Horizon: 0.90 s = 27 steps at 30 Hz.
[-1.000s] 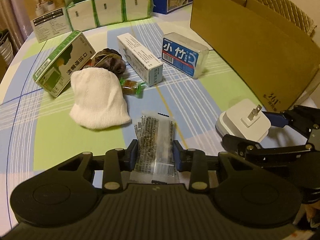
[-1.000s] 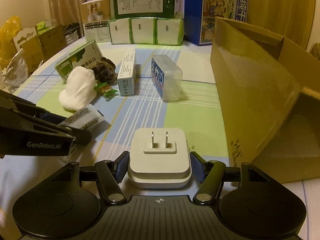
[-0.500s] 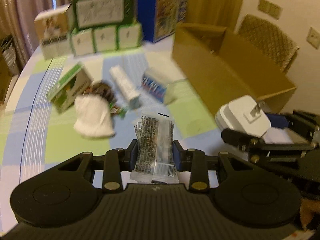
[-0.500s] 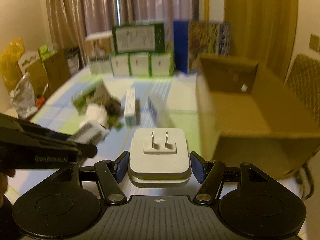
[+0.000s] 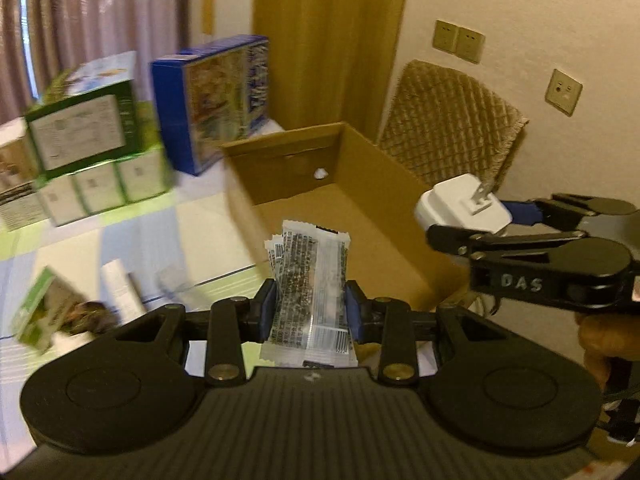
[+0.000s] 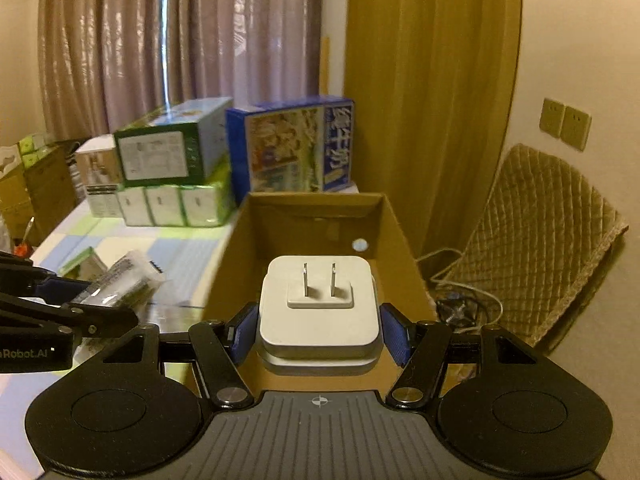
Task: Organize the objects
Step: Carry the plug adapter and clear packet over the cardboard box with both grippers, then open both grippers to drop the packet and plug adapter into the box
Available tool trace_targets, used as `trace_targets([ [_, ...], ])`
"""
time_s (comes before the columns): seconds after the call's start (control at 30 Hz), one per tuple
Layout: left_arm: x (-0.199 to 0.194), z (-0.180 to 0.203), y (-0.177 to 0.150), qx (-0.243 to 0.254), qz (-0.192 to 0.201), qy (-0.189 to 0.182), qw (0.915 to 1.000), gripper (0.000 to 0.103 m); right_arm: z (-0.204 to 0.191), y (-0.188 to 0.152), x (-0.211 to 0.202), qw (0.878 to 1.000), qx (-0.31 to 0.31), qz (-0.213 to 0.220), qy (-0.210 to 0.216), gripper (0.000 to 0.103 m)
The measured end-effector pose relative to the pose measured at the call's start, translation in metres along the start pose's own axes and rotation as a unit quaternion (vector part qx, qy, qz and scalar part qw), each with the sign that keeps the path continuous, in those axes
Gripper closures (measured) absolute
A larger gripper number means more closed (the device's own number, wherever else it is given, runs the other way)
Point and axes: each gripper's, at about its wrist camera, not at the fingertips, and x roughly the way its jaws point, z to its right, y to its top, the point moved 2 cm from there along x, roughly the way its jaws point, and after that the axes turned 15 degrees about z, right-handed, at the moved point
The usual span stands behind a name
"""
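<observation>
Currently, left view: left gripper (image 5: pixel 311 307) jaws clamped on snack packets (image 5: pixel 310 280), held above near edge of empty cardboard box (image 5: pixel 360 216); small boxes (image 5: pixel 48 308) left on desk (image 5: pixel 200 216). Right view: right gripper (image 6: pixel 319 330) jaws clamped on charger (image 6: pixel 319 312), over box interior. Nothing boxed yet; most sorting outstanding.
</observation>
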Motion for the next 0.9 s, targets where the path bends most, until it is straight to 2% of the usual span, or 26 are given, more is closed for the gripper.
trace_targets([
  [0.17,0.04,0.018,0.001,0.012,-0.02,-0.008,0.9997,0.073,0.031,-0.008,0.015,1.0,0.018,-0.021,-0.005,0.042],
  [0.4,0.068,0.027,-0.002,0.02,-0.029,-0.018,0.9992,0.072,0.048,-0.02,0.032,0.999,0.032,-0.032,-0.01,0.042],
  [0.47,0.074,0.027,-0.003,0.023,-0.027,-0.02,0.9992,0.069,0.052,-0.022,0.037,0.999,0.041,-0.035,-0.011,0.042],
  [0.53,0.078,0.025,-0.004,0.026,-0.022,-0.018,0.9993,0.061,0.056,-0.025,0.041,0.998,0.049,-0.038,-0.013,0.042],
  [0.7,0.07,0.019,-0.002,0.034,-0.013,-0.008,0.9993,0.06,0.059,-0.031,0.044,0.998,0.052,-0.044,-0.013,0.042],
  [0.9,0.052,0.005,-0.004,0.02,-0.004,0.006,0.9998,0.058,0.05,-0.028,0.047,0.998,0.058,-0.037,0.0,0.042],
])
